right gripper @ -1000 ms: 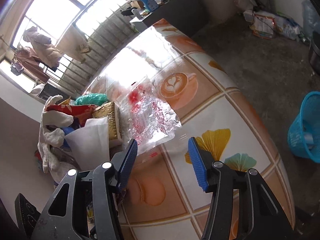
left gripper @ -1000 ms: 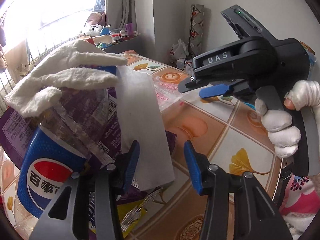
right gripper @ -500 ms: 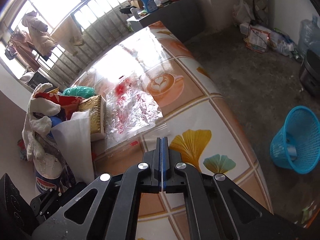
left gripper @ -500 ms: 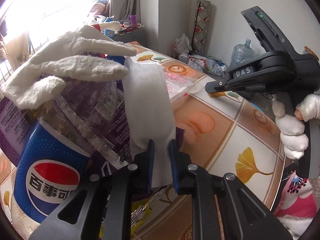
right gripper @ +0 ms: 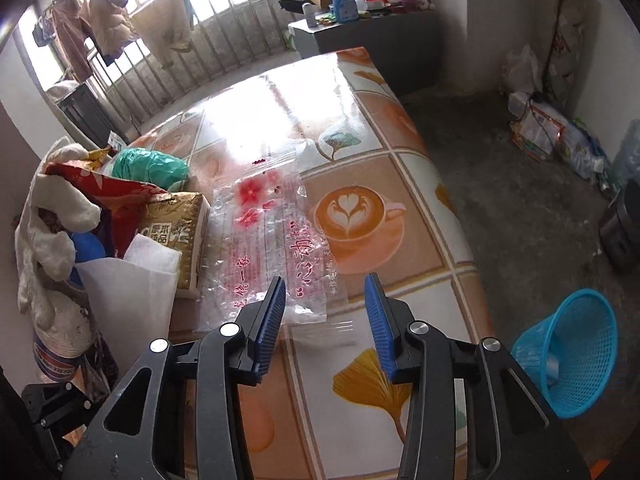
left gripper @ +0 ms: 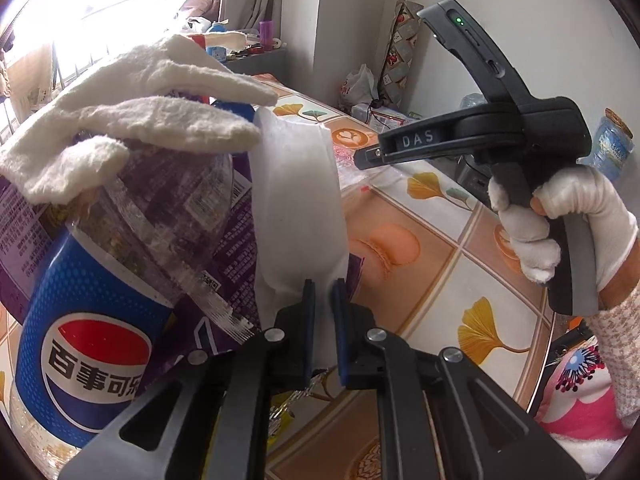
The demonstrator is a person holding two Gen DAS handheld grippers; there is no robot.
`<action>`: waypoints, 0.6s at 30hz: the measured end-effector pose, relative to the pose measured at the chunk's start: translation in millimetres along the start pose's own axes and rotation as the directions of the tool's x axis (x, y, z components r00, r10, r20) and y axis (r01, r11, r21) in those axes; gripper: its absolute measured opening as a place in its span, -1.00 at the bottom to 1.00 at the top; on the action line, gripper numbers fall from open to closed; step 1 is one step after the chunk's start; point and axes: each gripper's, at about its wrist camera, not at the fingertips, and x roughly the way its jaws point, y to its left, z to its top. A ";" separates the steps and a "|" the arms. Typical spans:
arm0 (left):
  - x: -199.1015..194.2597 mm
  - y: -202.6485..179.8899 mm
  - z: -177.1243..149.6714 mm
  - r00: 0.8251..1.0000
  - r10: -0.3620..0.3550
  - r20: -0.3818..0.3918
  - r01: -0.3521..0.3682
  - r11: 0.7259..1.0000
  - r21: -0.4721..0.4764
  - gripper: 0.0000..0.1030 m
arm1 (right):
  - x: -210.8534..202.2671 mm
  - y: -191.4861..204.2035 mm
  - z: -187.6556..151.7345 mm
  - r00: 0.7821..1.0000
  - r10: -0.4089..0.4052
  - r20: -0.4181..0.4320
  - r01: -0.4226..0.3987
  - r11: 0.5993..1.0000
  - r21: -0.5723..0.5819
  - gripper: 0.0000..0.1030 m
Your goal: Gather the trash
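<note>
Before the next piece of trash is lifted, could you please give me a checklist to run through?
1. White sheet between the left tongs: ok, they are closing on its lower edge.
2. Right tongs free: ok, opening, nothing between them.
3. Clear plastic bag reachable: ok, it lies flat on the table, just ahead of the right tongs.
4. White sheet free of the Pepsi bottle: cannot tell.
5. Blue basket upright on the floor: cannot tell.
</note>
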 end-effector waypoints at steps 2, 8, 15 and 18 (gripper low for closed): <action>-1.4 0.6 0.1 1.000 -0.008 0.002 0.008 1.000 -0.003 -0.82 | 0.1 2.5 -2.3 0.999 -0.036 -0.003 0.036 0.999 -0.023 -1.00; 0.6 8.7 1.3 0.998 -0.060 -0.005 0.060 0.998 -0.021 -0.82 | -11.7 -10.1 -22.2 0.998 -0.057 -0.007 0.057 0.998 -0.013 -1.00; -3.5 7.4 -1.1 0.991 -0.134 -0.012 0.134 0.991 -0.016 -0.83 | -37.0 -40.2 -50.2 0.998 -0.048 -0.033 0.051 0.996 0.079 -1.00; -9.4 5.1 -1.6 0.983 -0.182 -0.006 0.182 0.983 0.000 -0.83 | -46.7 -47.7 -61.9 0.998 -0.052 -0.043 0.056 0.992 0.113 -1.00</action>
